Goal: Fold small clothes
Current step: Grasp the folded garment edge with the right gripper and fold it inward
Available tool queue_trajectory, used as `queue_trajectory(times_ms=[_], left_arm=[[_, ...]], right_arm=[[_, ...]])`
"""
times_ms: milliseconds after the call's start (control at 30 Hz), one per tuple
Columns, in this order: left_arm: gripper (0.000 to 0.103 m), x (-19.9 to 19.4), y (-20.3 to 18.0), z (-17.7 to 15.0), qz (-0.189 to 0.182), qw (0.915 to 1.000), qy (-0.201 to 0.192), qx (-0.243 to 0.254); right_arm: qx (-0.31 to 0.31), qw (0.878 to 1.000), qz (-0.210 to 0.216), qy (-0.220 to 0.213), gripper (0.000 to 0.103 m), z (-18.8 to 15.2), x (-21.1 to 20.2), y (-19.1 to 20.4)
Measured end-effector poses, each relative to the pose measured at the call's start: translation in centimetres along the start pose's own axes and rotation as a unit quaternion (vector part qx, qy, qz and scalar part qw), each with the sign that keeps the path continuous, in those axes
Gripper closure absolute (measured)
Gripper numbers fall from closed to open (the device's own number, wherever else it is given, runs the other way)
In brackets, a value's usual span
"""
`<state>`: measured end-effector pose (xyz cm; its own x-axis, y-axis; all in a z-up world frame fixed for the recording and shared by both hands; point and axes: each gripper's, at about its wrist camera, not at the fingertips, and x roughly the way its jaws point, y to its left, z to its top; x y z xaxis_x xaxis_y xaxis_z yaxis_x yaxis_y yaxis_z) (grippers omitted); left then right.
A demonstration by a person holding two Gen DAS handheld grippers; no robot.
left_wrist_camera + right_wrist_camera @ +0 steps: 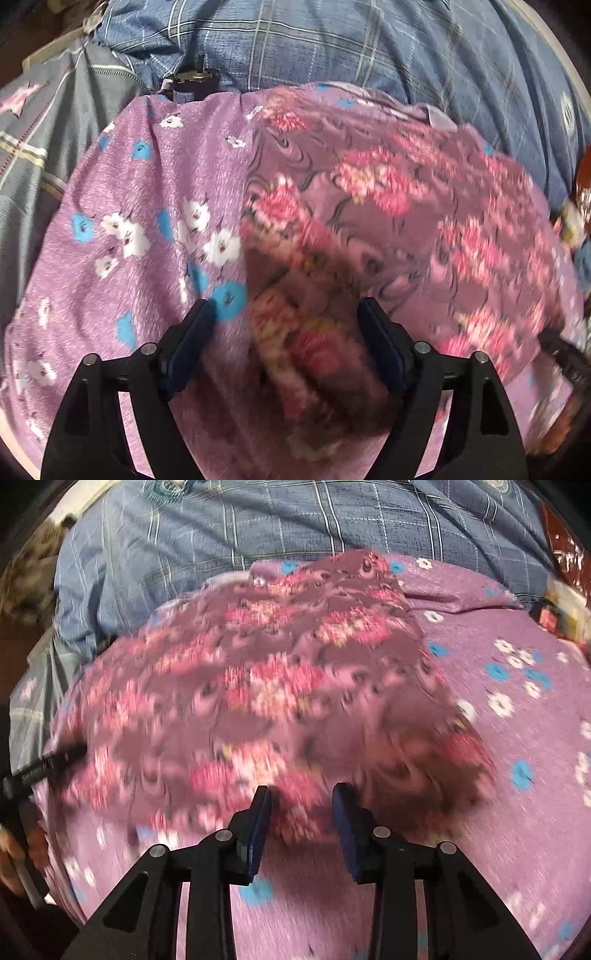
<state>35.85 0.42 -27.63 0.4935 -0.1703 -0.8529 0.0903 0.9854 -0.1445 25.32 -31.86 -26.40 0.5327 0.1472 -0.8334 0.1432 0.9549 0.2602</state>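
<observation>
A mauve garment [388, 192] printed with pink roses lies blurred on a purple sheet [129, 206] dotted with white and blue flowers. My left gripper [286, 317] hangs over the garment's near left part with its jaws wide apart and pressing on nothing. In the right wrist view the same garment [277, 672] spreads ahead, and its near edge is bunched between the pads of my right gripper [301, 808], which is shut on it. The left gripper's black tip [62, 755] shows at the garment's left edge. The right gripper's tip [561, 354] shows at the left view's right edge.
Blue checked bedding [295, 44] is bunched beyond the sheet. A grey zipped garment [55, 129] lies at the far left, and a small dark cylinder [190, 83] stands at the sheet's far edge. A person's hand [18, 849] holds the left tool. Red-brown packaging [565, 546] sits far right.
</observation>
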Motion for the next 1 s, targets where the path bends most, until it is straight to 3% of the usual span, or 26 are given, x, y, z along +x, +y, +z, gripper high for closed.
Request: queue_trajectory(times_ms=[67, 100, 167, 300, 433, 500, 700, 800, 833, 1000], left_arm=[[0.021, -0.7, 0.6, -0.5, -0.01, 0.9999, 0.006, -0.01], [0.021, -1.4, 1.5, -0.6, -0.029, 0.9988, 0.005, -0.04], [0.021, -2.9, 2.7, -0.6, -0.052, 0.9957, -0.015, -0.075], [0.022, -5.0, 3.1, 0.6, -0.056, 0.9902, -0.083, -0.097], [0.022, -4.3, 1.2, 2.0, -0.09, 0.9878, -0.083, -0.096], [0.022, -3.5, -0.2, 2.5, -0.086, 0.9901, -0.075, -0.081], [0.018, -0.5, -4.3, 2.6, -0.02, 0.9991, -0.025, -0.028], [0.005, 0.9, -5.6, 1.9, 0.033, 0.999, -0.017, 0.023], [0.001, 1.1, -5.8, 1.8, 0.042, 0.9985, -0.018, 0.03], [0.0, 1.1, -5.1, 1.6, 0.025, 0.9992, -0.016, 0.025]], right_arm=[[0.005, 1.0, 0.004, 0.014, 0.066, 0.1, -0.8, -0.1], [0.006, 1.0, 0.009, 0.011, 0.066, 0.2, -1.3, -0.1], [0.019, 0.999, 0.039, -0.027, 0.066, 0.3, -3.1, -0.6], [0.068, 0.987, 0.091, -0.113, 0.061, 1.4, -5.3, -1.4], [0.075, 0.982, 0.119, -0.125, 0.061, 3.9, -3.9, -0.1], [0.081, 0.981, 0.13, -0.122, 0.061, 4.7, -2.8, 0.4], [0.102, 0.978, 0.151, -0.105, 0.062, 6.3, 1.3, 1.1], [0.081, 0.987, 0.128, -0.044, 0.066, 6.1, 4.5, 2.3], [0.074, 0.988, 0.121, -0.058, 0.067, 5.8, 4.6, 2.5], [0.071, 0.987, 0.131, -0.059, 0.064, 4.7, 2.6, 2.1]])
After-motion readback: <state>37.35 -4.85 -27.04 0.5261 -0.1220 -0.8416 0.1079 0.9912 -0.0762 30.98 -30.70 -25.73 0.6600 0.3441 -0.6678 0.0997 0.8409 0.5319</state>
